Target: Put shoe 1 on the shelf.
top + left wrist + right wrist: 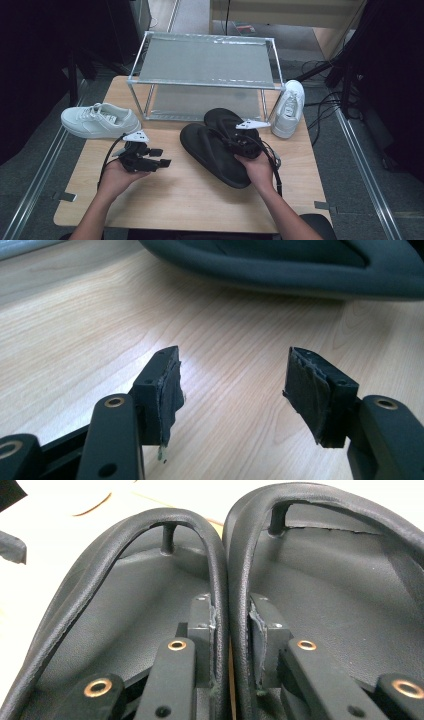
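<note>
Tabletop (165,200) with a metal rack (205,65) at its far edge. In front of the rack lie two black flip-flops (220,150), their heels hidden under the hand. The right tool (230,630) pinches their adjoining straps together; the left tool (230,390), left of them, gapes empty.

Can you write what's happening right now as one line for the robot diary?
right gripper: shut on straps of both black flip-flops | left gripper: open, nothing between jaws, over table | white sneakers, rack: untouched
</note>
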